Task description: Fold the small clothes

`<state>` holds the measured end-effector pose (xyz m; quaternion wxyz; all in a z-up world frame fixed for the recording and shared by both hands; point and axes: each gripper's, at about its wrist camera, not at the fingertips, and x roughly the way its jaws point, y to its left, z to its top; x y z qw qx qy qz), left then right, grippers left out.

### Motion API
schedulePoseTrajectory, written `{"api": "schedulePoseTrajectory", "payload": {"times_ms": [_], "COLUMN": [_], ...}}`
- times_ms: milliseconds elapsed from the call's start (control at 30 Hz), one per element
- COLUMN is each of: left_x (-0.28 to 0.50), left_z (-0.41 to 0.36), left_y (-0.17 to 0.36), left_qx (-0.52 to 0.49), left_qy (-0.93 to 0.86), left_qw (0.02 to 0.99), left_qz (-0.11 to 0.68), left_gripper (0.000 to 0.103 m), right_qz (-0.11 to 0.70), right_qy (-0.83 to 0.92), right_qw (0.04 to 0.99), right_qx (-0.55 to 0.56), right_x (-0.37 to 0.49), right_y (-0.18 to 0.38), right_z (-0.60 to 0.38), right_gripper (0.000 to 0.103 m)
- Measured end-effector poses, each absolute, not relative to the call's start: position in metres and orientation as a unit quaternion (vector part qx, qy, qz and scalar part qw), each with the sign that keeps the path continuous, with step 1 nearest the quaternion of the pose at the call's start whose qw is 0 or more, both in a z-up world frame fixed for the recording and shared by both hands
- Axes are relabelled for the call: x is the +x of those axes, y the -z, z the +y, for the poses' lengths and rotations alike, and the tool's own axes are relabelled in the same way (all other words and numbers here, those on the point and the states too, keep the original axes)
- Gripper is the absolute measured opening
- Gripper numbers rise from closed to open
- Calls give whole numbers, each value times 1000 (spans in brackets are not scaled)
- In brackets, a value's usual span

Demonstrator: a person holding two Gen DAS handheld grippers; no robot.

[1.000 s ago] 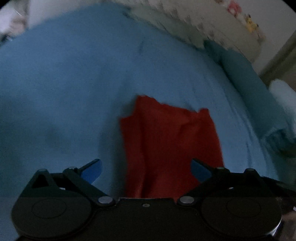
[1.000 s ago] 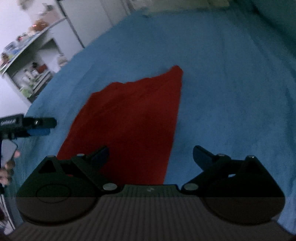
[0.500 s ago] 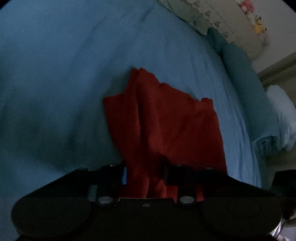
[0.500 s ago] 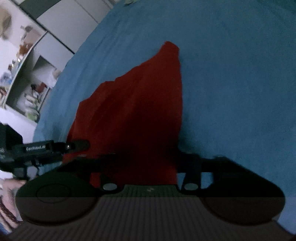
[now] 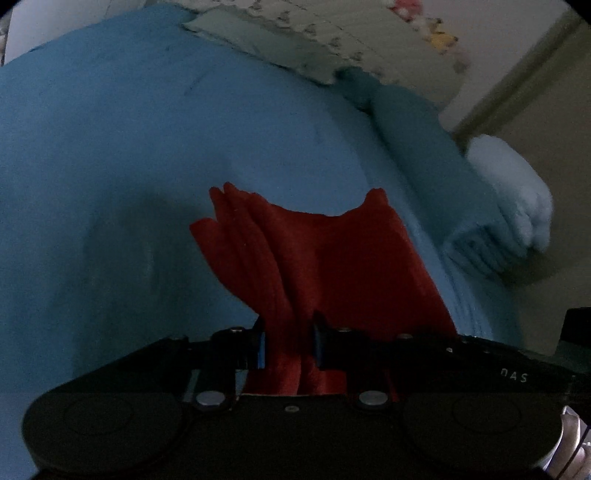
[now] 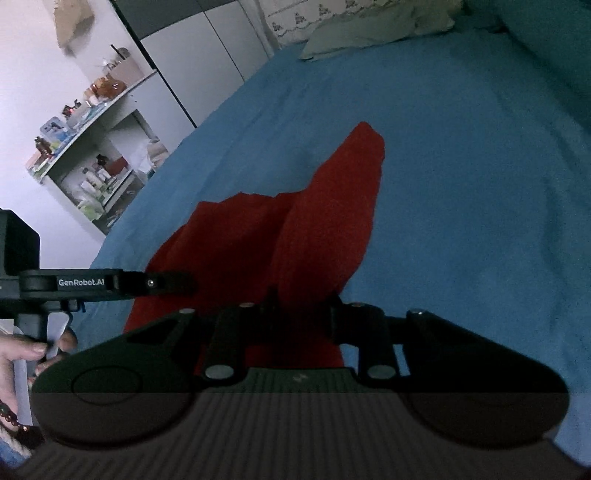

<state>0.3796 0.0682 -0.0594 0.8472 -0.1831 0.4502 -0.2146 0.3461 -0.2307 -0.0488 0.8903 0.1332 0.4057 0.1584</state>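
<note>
Left gripper (image 5: 288, 341) and right gripper (image 6: 301, 310), jaws just closed, each pinch the near edge of the small red cloth garment (image 6: 325, 221). Its long axis runs away toward the far side of the blue bedsheet (image 6: 461, 166); both hands equally near.

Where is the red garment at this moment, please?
In both wrist views the red garment hangs low at centre over the blue bedspread, pinched by the left gripper and right gripper.

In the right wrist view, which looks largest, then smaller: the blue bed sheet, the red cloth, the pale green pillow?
1. Blue bed sheet
2. Red cloth
3. Pale green pillow, though it lies far from the camera, so its true size is unsure.
</note>
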Motion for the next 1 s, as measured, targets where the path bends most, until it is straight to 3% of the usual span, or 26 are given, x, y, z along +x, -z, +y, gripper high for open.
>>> {"api": "schedulePoseTrajectory", "payload": {"times_ms": [167,333,400,500,567,667,900,1000], "left_x": [319,298,292,293,297,293,266,242], "left_z": [28,6,5,12,4,1,2,8], "left_y": [79,122,136,147,150,153,101,61], "left_qx": [-159,-114,-84,-78,-68,-62,-58,-53], "left_qy": [222,182,164,158,148,141,123,120], "left_qw": [848,851,863,867,872,874,897,911], "left_qz": [454,478,470,465,461,460,421,391], "left_gripper": [24,26,30,44,59,61,57,65], "right_qz": [407,434,434,411,410,409,373,346], "right_qy": [-142,-112,-92,-96,-95,-94,-92,-87], "right_qw": [893,884,889,897,897,897,919,931], "right_qx": [133,135,111,129,137,139,90,72], "right_x": [278,248,238,226,227,232,207,181], "right_y": [65,125,147,161,164,164,123,87], "right_z": [-261,-284,-288,-297,-297,-293,-285,-279], "right_gripper": [40,45,55,57,62,63,65,77]}}
